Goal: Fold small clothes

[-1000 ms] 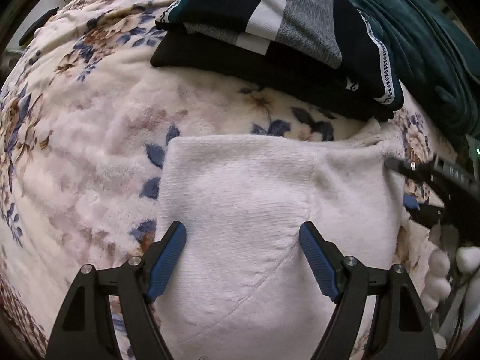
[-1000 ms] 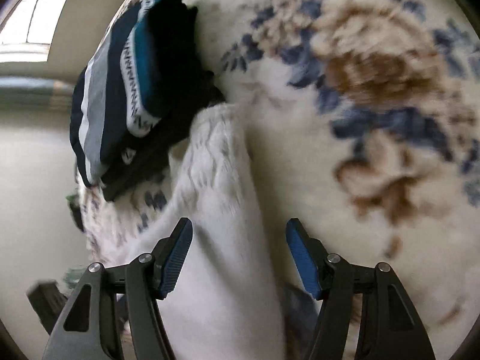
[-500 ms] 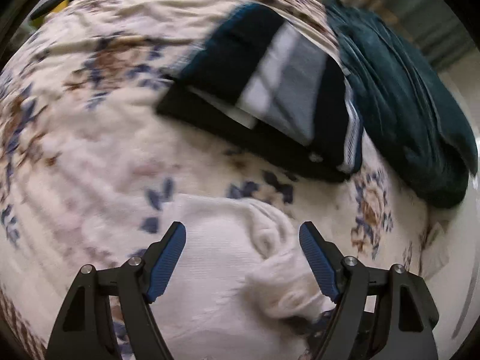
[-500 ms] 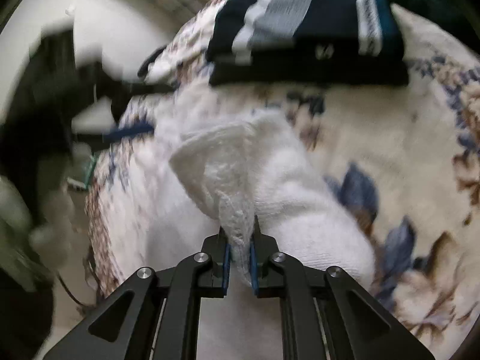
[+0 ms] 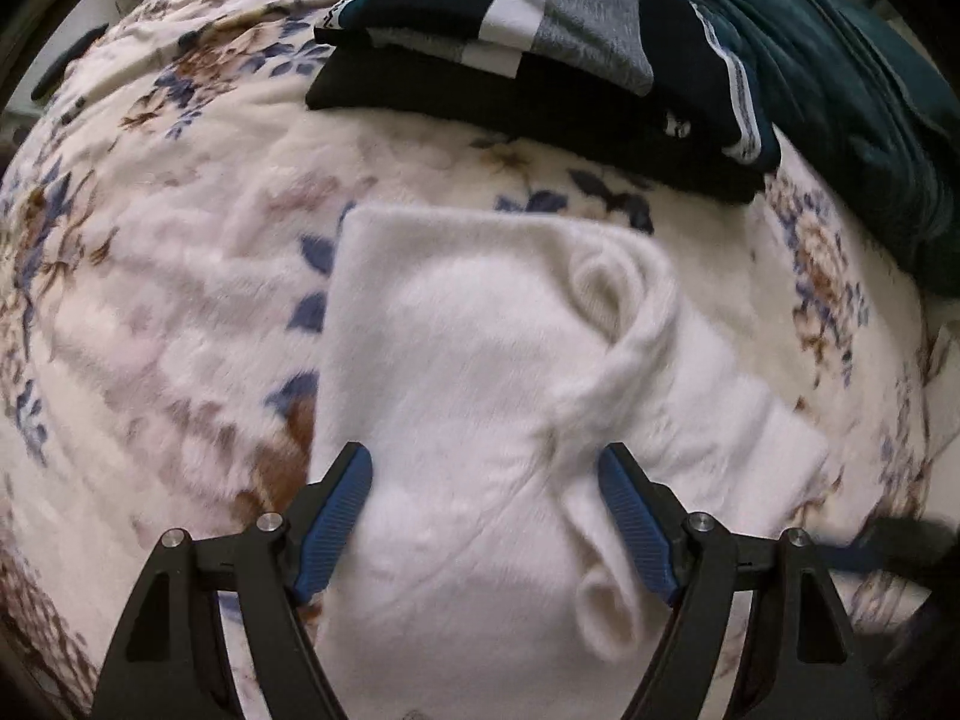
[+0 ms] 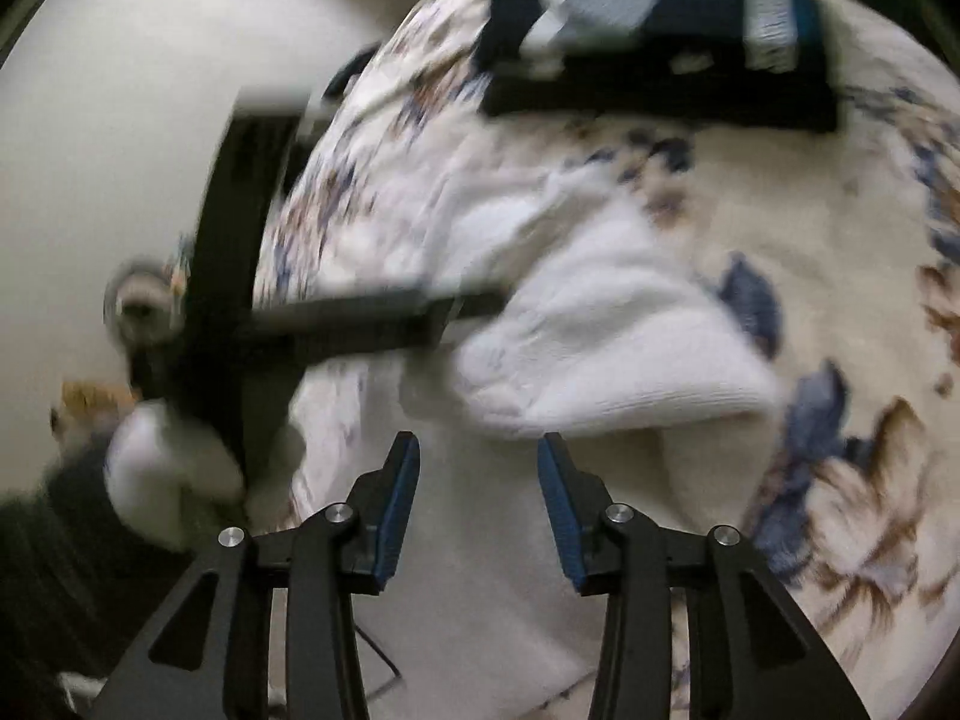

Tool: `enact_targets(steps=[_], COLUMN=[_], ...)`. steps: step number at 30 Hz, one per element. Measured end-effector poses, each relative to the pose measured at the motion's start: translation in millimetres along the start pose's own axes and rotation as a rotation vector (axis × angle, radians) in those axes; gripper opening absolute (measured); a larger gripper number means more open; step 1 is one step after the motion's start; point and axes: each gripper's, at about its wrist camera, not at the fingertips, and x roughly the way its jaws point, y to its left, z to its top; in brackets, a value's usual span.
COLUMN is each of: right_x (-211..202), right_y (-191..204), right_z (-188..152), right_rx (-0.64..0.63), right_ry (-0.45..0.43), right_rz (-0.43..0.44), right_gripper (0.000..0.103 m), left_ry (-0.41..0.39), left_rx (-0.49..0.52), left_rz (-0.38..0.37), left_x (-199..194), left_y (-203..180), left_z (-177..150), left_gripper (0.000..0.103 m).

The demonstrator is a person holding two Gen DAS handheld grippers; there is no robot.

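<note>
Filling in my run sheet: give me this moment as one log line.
stage: side flap folded | white garment: flat on floral blanket | left tool: open above it | right tool: jaws just opening, nothing between them

A home bedroom is suggested: a bed is covered by a plush floral blanket [image 5: 150, 276], on which folded clothes [image 5: 540, 42] are stacked, with a plain wall [image 6: 120, 150] seen beside it.

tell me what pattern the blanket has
Cream blanket with blue and brown flowers, clearest in the left wrist view.

floral blanket [image 5: 150, 300]; white garment [image 5: 468, 372]; folded stack [image 5: 540, 60]
</note>
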Motion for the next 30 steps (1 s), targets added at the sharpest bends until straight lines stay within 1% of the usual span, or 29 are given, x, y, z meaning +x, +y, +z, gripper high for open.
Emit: enact_targets(steps=[3, 4, 6, 8, 9, 11, 12, 14, 16, 18, 19, 21, 23, 24, 25, 26, 30], right_x=[-17.2, -16.7, -10.9, 10.4, 17.8, 39.3, 38.8, 52.1, 57.3, 61.1, 55.8, 41.1, 25.2, 14.9, 8.2, 3.4, -6.1], right_y=[-12.5, -14.0, -9.8, -5.2, -6.5, -6.9, -10.1, -6.1, -3.4, -2.3, -0.5, 3.2, 5.5, 5.2, 5.1, 4.5, 6.3], right_z=[12.0, 17.7, 27.8, 33.4, 32.0, 24.9, 18.2, 7.9, 1.5, 3.9, 4.6, 6.0, 10.1, 10.0, 10.8, 12.1, 15.9], right_rx=[0.106, 0.132, 0.121, 0.102, 0.102, 0.101, 0.096, 0.051, 0.025, 0.011, 0.013, 0.03, 0.064, 0.079, 0.094, 0.109, 0.137], right_ry=[-0.111, -0.145, -0.172, -0.145, -0.13, -0.093, -0.086, -0.08, -0.089, -0.089, -0.088, -0.096, -0.114, -0.127, -0.137, -0.147, -0.156], right_rz=[-0.045, -0.085, -0.163, -0.25, -0.284, -0.325, -0.341, -0.39, -0.414, -0.431, -0.432, -0.423, -0.408, -0.399, -0.396, -0.386, -0.395], right_gripper=[0.044, 0.044, 0.044, 0.043, 0.043, 0.043, 0.043, 0.043, 0.043, 0.043, 0.043, 0.043, 0.043, 0.048, 0.056, 0.058, 0.058], left_ry=[-0.009, -0.016, -0.033, -0.052, -0.062, -0.071, -0.075, -0.086, -0.086, -0.091, -0.101, -0.135, -0.174, -0.189, -0.2, -0.205, -0.213], left_rx=[0.015, 0.011, 0.002, -0.01, -0.017, -0.033, -0.033, -0.027, -0.04, -0.058, -0.066, -0.083, -0.118, -0.133, -0.154, -0.17, -0.237], left_rz=[0.037, 0.047, 0.069, 0.086, 0.082, 0.068, 0.065, 0.067, 0.059, 0.044, 0.037, 0.048, 0.044, 0.053, 0.062, 0.066, 0.076], left_x=[0.6, 0.0, -0.5, 0.1, 1.8, 6.4, 8.7, 13.0, 16.9, 11.8, 5.6, -13.0, -32.7, -41.0, -49.2, -53.3, -67.5], left_y=[-0.1, 0.5, 0.5, 2.6, 4.2, 7.7, 8.0, 10.0, 14.8, 15.9, 16.5, 19.5, 26.2, 31.0, 36.6, 39.8, 58.6], left_z=[-4.4, -4.9, -5.9, -9.5, -12.7, -17.9, -21.1, -24.2, -22.9, -19.1, -17.8, -16.6, -19.2, -21.7, -24.3, -25.5, -36.2], left_gripper=[0.077, 0.077, 0.077, 0.077, 0.077, 0.077, 0.077, 0.077, 0.079, 0.079, 0.079, 0.079, 0.079, 0.079, 0.079, 0.079, 0.079])
